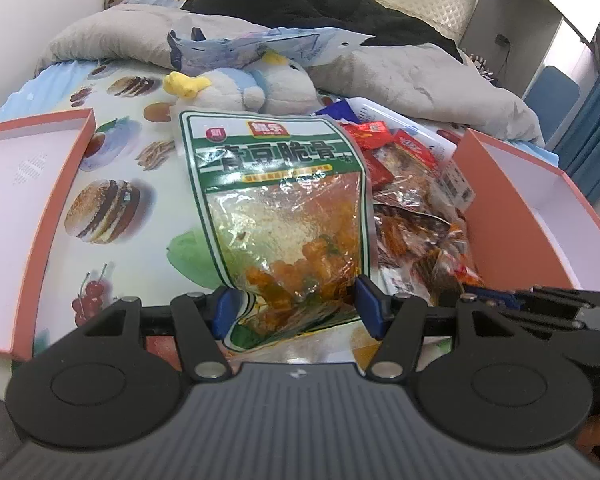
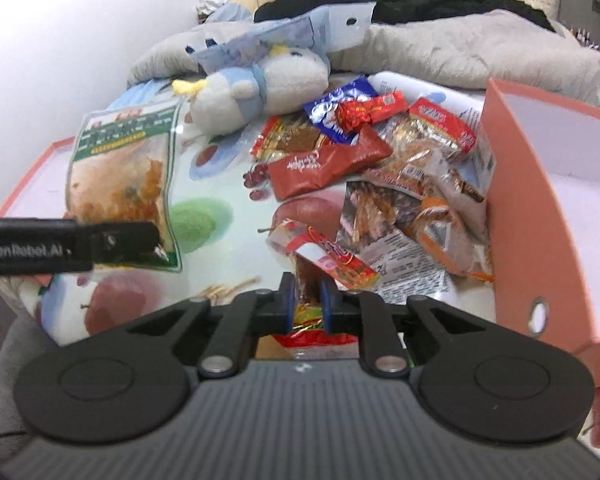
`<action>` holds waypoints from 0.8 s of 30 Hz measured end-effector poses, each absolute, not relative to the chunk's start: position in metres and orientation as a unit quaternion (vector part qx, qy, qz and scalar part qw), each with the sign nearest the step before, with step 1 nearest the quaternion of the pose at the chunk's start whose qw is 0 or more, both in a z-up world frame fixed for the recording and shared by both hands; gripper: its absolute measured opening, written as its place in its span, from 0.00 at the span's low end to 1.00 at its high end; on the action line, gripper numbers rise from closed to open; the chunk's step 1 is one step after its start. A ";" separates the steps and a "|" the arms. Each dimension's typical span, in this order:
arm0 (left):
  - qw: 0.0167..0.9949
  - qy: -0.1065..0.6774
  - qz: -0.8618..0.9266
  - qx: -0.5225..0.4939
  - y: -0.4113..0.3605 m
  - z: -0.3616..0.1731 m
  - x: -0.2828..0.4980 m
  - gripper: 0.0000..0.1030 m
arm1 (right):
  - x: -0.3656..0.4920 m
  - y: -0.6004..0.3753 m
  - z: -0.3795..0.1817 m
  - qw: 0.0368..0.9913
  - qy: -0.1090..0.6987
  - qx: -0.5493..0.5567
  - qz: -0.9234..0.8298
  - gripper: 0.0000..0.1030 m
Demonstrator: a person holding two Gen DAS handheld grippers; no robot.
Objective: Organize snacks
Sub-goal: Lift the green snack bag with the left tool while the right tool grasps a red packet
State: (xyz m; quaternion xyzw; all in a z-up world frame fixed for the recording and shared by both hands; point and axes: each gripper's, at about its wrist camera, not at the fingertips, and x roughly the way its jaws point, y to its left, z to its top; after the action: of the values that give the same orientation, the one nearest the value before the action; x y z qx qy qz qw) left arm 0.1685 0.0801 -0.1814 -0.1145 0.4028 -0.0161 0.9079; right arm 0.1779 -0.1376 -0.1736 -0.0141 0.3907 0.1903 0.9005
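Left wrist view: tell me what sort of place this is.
Most likely a bedroom, with snacks being sorted on a bed: a rumpled grey blanket, a plush toy and a food-print sheet under the packets.

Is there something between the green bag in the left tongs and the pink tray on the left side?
Nothing visible stands in the way. The left tongs hold the green bag above the printed sheet, and only bare sheet lies between it and the pink tray. The snack pile is on the bag's other side.

The green pouch's [image 1: 284, 216] bottom edge is hidden beneath the left tool [image 1: 296, 308].
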 end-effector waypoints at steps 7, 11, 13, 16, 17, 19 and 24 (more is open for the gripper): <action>0.905 0.406 -0.023 -0.125 0.069 -0.163 0.156 0.64 | 0.164 -0.148 -0.147 0.907 0.378 0.007 0.188 0.15; 0.909 0.398 -0.024 -0.119 0.061 -0.147 0.151 0.64 | 0.155 -0.156 -0.132 0.909 0.370 0.020 0.192 0.15; 0.912 0.392 -0.025 -0.120 0.056 -0.138 0.149 0.64 | 0.151 -0.160 -0.123 0.912 0.362 0.021 0.193 0.15; 0.915 0.383 -0.026 -0.126 0.050 -0.125 0.145 0.64 | 0.146 -0.166 -0.111 0.916 0.351 0.023 0.195 0.15; 0.916 0.380 -0.028 -0.129 0.048 -0.120 0.144 0.64 | 0.145 -0.169 -0.107 0.917 0.347 0.024 0.194 0.15; 0.917 0.374 -0.031 -0.132 0.042 -0.111 0.143 0.64 | 0.142 -0.175 -0.098 0.921 0.337 0.029 0.191 0.15; 0.918 0.369 -0.044 -0.138 0.029 -0.088 0.146 0.64 | 0.141 -0.190 -0.074 0.929 0.316 0.044 0.185 0.15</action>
State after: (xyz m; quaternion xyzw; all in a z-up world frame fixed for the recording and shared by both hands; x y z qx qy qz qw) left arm 0.1461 0.0288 -0.0876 -0.1383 0.3686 -0.0438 0.9182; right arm 0.1410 -0.1903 -0.0743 0.0444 0.3160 0.1855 0.9294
